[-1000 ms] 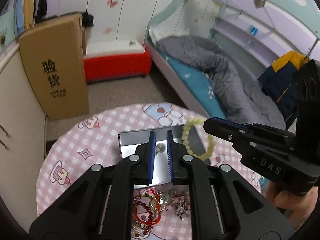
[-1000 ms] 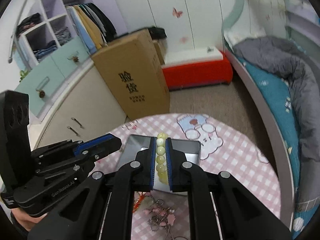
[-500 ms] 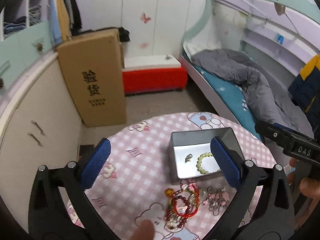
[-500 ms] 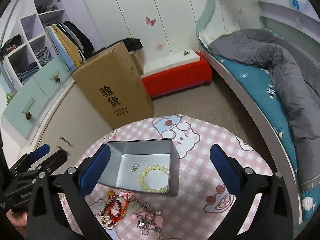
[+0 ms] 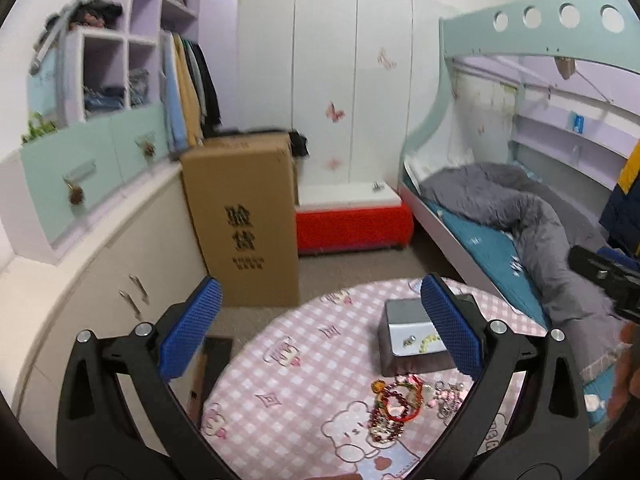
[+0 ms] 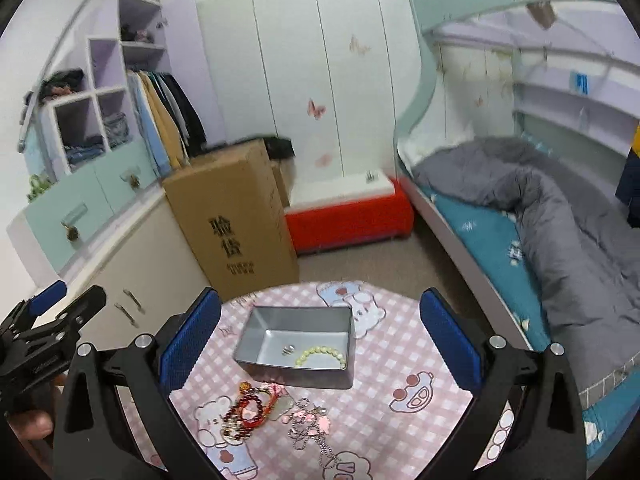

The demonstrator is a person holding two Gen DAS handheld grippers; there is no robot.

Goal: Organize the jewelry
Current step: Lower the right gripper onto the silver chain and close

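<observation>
Below and between the spread blue pads of the right claw, well apart from them, a grey metal tray is seen on the round surface, which is covered by a pink checked cloth printed with cartoon bears. Two pieces lie on the tray's smooth floor: one bracelet of pale green round beads and one small silvery piece just beside it. Nothing is held by the right claw, whose jaws are wide. Nearer the camera, just in front of the tray, a tangle of dark red beaded bracelets with red cord is piled beside a heap of thin silvery chains with pink charms. The left claw is likewise held wide and empty, high above the surface, with the tray partly hidden behind its right pad. How many bracelets the red tangle holds cannot be told
</observation>
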